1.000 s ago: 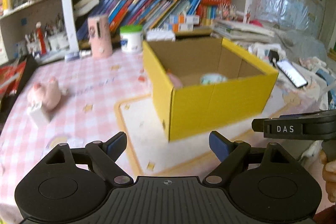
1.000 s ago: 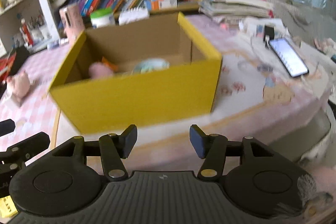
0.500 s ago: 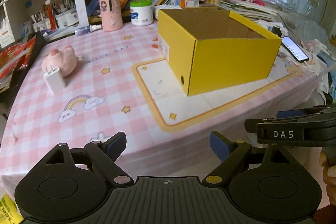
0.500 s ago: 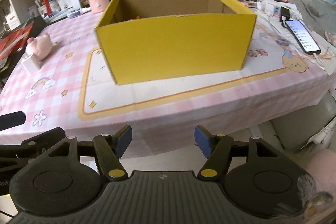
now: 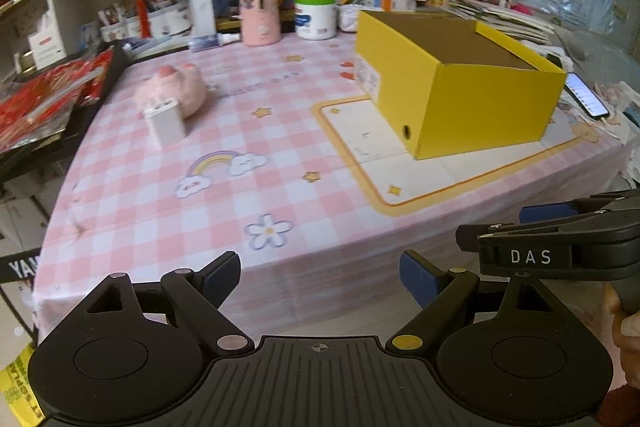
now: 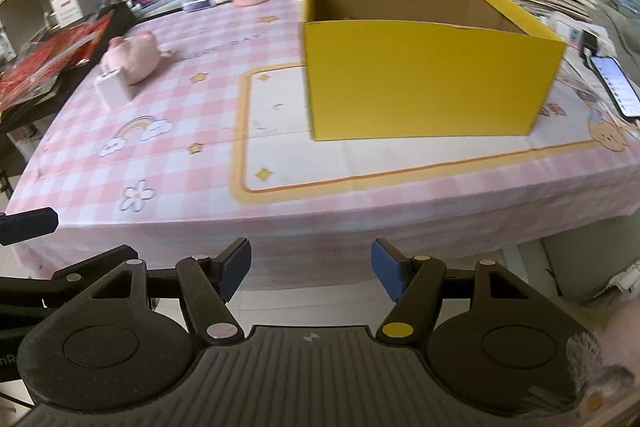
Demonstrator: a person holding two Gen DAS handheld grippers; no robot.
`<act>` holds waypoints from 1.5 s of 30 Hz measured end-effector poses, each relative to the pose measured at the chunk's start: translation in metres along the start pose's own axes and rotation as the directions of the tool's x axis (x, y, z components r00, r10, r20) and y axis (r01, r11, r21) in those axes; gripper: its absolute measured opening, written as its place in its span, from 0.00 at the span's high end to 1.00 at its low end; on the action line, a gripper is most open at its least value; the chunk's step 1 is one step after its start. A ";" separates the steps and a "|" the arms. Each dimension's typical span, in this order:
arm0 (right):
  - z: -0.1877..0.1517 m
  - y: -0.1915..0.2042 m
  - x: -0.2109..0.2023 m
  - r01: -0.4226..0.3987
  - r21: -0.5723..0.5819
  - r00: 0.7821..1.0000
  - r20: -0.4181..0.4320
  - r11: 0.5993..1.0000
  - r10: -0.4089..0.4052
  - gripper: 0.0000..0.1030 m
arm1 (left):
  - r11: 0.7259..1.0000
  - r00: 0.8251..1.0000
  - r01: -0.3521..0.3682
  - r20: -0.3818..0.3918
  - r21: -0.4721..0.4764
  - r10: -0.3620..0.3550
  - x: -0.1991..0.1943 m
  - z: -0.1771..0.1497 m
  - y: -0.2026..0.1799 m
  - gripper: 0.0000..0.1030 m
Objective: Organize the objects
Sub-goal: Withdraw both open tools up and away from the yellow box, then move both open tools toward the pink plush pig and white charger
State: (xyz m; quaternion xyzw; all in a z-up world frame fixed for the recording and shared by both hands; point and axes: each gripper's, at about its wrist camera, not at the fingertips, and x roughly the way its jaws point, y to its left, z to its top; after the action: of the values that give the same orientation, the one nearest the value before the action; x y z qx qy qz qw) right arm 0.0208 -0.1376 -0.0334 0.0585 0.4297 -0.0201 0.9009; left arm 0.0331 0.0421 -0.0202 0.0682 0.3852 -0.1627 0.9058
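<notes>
Both hand-held grippers empty — two things left out on the desk

Left hand-held gripper (image 5: 320,277) and right hand-held gripper (image 6: 310,267) stand apart, holding nothing, off the desk (image 5: 168,203) edge. Ahead and left lie the pink plush pig (image 5: 172,95) and white charger (image 5: 166,123); the yellow box (image 6: 428,83) sits ahead — its contents hidden.

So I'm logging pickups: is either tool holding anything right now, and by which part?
Nothing is held. The left tool and right tool both stand open and empty, short of the table edge, away from the yellow box.
</notes>
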 end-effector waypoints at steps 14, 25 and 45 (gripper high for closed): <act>0.009 0.062 0.007 -0.069 -0.109 0.998 0.007 0.992 0.070 0.37 | 0.993 0.996 -0.084 0.030 -0.080 0.087 -0.019 -0.010 0.053 0.14; 0.020 0.091 0.012 -0.112 -0.172 0.993 0.011 0.979 0.116 0.37 | 0.984 0.991 -0.123 0.041 -0.130 0.129 -0.022 -0.011 0.077 0.14; 0.099 0.114 0.078 -0.182 -0.241 0.983 -0.007 0.953 0.186 0.37 | 0.958 0.977 -0.196 0.038 -0.210 0.209 0.030 0.044 0.114 0.14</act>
State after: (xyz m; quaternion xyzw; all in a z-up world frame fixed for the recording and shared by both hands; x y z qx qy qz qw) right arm 0.1566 -0.0352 -0.0222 -0.0118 0.4146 0.1157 0.9026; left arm 0.1219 0.1304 -0.0111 0.0088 0.3637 -0.0305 0.9310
